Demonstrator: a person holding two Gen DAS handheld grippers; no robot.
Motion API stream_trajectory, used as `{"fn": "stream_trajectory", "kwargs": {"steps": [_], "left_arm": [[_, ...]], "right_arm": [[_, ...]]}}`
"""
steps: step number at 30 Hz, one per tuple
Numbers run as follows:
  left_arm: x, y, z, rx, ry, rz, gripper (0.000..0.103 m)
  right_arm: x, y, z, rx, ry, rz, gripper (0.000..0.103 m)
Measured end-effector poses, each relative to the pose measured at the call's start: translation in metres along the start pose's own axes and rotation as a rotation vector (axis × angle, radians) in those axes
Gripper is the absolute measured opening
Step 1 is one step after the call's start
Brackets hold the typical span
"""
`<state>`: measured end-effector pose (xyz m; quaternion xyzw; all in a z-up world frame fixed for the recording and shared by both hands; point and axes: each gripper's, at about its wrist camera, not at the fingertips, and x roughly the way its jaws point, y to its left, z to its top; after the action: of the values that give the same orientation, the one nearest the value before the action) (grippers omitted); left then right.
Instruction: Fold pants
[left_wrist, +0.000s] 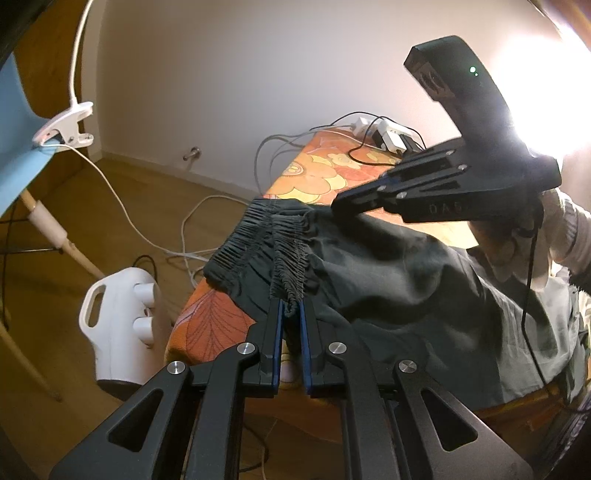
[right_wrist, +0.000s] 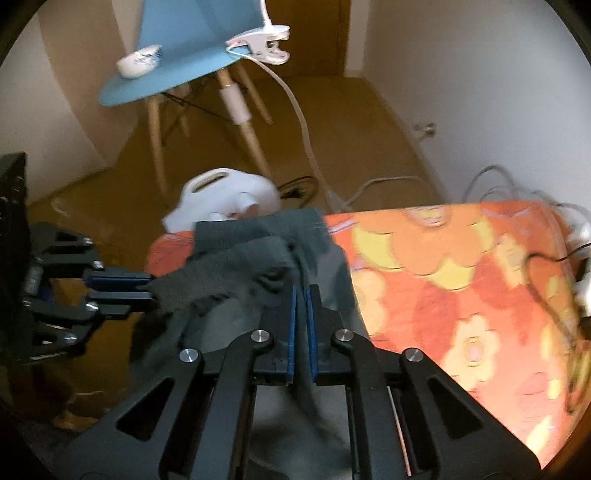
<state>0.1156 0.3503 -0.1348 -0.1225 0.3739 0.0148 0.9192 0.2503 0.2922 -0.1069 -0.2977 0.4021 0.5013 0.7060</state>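
Stretching dark pants (left_wrist: 388, 266) waistband between them, left tool (left_wrist: 291, 314) and right tool (right_wrist: 303, 291) both clench fabric, long axis running left-right over the desk (right_wrist: 461, 295).

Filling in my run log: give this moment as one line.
left tongs: shut on pants waistband | right tongs: shut on pants | pants: bunched on orange floral table | fold: unfinished

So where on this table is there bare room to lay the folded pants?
The orange floral tablecloth is bare between the dark grey pants and the far cable end. White chargers and black cables crowd that end; the pants cover the near corner.
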Motion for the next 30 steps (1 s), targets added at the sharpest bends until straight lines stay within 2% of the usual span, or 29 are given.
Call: {"fn": "stream_trajectory", "kwargs": {"steps": [5,10,12,14,17,19,20,21,22,30], "left_arm": [[0.000,-0.004,-0.001,0.019,-0.005,0.004,0.007],[-0.001,-0.003,-0.004,0.026,0.001,0.010,0.007],[-0.001,-0.002,-0.006,0.024,0.005,0.009,0.007],[-0.001,0.000,-0.009,0.020,0.008,0.008,0.007],[0.000,0.001,-0.012,0.021,0.013,0.011,0.007],[0.000,0.002,-0.013,0.019,0.013,0.011,0.007],[0.000,0.003,-0.012,0.019,0.013,0.012,0.007],[0.000,0.003,-0.012,0.020,0.014,0.013,0.007],[0.000,0.003,-0.012,0.022,0.014,0.013,0.007],[-0.003,0.004,0.003,0.032,-0.017,0.015,0.007]], "right_arm": [[0.002,-0.004,0.006,0.025,-0.011,0.056,0.008],[0.024,0.003,0.007,-0.013,0.033,0.037,0.011],[0.029,0.004,0.006,-0.019,0.041,0.038,0.020],[0.031,0.008,0.006,-0.030,0.034,0.030,0.033],[0.033,0.010,0.007,-0.045,0.032,0.028,0.034],[0.035,0.010,0.008,-0.045,0.041,0.036,0.033],[0.036,0.010,0.008,-0.042,0.043,0.044,0.025],[0.036,0.010,0.008,-0.038,0.046,0.052,0.009],[0.035,0.011,0.007,-0.035,0.047,0.061,0.006],[-0.005,0.004,0.007,0.001,-0.078,0.035,0.003]]}}
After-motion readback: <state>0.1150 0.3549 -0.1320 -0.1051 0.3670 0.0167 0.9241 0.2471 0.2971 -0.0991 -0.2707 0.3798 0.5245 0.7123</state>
